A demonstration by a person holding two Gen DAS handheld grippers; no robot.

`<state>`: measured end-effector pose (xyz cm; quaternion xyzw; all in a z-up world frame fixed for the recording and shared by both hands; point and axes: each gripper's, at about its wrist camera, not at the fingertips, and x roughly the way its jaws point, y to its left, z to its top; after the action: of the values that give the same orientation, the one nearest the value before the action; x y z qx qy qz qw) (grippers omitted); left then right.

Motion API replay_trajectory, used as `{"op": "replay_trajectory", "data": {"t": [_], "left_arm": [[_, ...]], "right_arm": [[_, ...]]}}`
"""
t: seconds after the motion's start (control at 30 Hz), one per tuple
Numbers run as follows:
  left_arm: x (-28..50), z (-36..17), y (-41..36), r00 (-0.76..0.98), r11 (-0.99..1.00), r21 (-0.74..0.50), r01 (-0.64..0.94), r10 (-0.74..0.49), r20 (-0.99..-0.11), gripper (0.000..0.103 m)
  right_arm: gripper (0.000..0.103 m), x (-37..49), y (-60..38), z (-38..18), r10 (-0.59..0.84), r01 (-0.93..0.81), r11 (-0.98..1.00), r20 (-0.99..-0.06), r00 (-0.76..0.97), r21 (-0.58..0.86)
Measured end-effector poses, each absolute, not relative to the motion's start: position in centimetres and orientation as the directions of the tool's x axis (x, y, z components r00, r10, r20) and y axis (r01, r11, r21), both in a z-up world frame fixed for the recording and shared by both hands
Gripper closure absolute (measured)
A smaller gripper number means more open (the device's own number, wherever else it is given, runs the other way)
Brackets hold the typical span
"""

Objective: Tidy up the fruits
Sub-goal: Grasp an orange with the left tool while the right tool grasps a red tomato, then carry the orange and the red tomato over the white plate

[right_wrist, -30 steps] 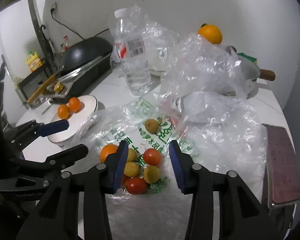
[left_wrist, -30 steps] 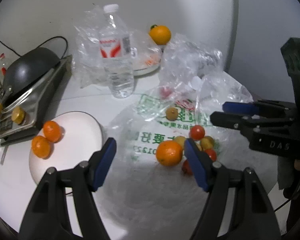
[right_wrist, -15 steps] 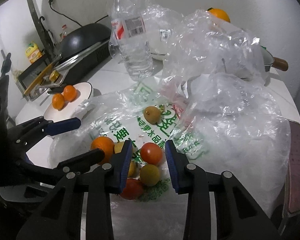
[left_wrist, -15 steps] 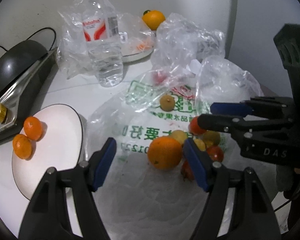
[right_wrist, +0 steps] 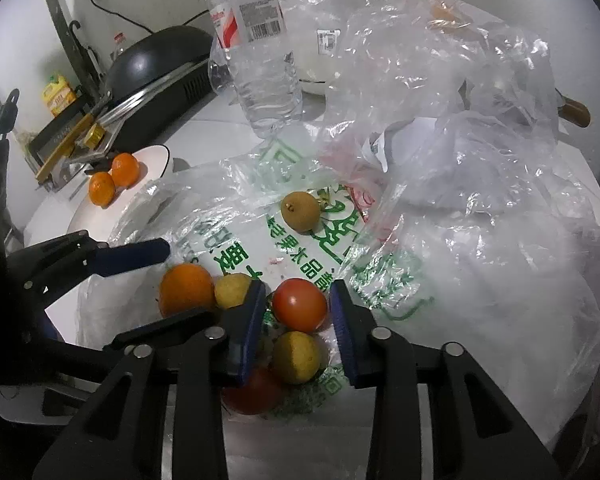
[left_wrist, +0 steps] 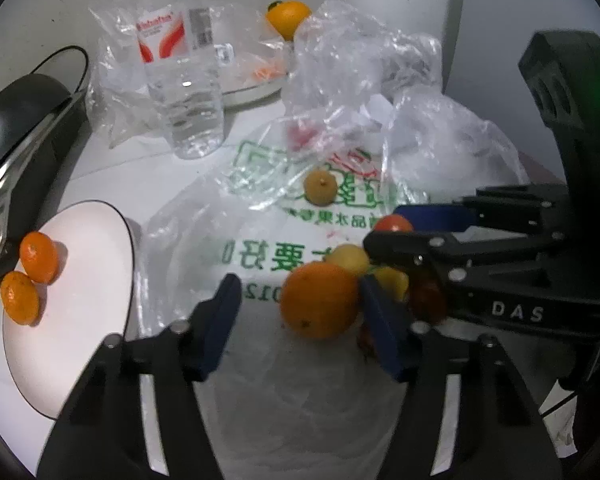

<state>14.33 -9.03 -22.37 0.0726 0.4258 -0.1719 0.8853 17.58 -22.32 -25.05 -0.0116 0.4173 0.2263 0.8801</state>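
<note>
Both jaws have just been closing: the left gripper [left_wrist: 300, 308] is narrowed around the orange [left_wrist: 319, 299], one pad touching, the other apart; the right gripper [right_wrist: 300, 328] is nearly closed around a tomato [right_wrist: 299, 304], contact unclear. Two pickups appear begun. On the bag [right_wrist: 260, 248]: one orange, two tomatoes seen, three yellowish fruits; plate [left_wrist: 92, 280]: two mandarins [left_wrist: 30, 276].

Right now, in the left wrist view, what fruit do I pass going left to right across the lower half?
Two small oranges on the white plate: lower one, upper one → big orange → red tomato.
</note>
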Motion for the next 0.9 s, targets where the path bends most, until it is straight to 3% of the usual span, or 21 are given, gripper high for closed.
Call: {"op": "replay_trajectory", "data": {"t": [0.17,0.9], "left_arm": [[14.4,-22.4,-9.3,0.573,0.923,-0.017,0.383,-0.252,-0.78,0.062],[13.2,-18.6,-6.6,0.641,0.932,-0.019,0.361,-0.263,-0.721,0.062]], "right_arm": [[0.074,17.6,-21.9,-25.1,0.374,-0.417,0.898,-0.747,0.549,0.143],[0.074,15.8,-20.7,-21.6,0.373,-0.418,0.902,-0.675,0.636,0.105]]}}
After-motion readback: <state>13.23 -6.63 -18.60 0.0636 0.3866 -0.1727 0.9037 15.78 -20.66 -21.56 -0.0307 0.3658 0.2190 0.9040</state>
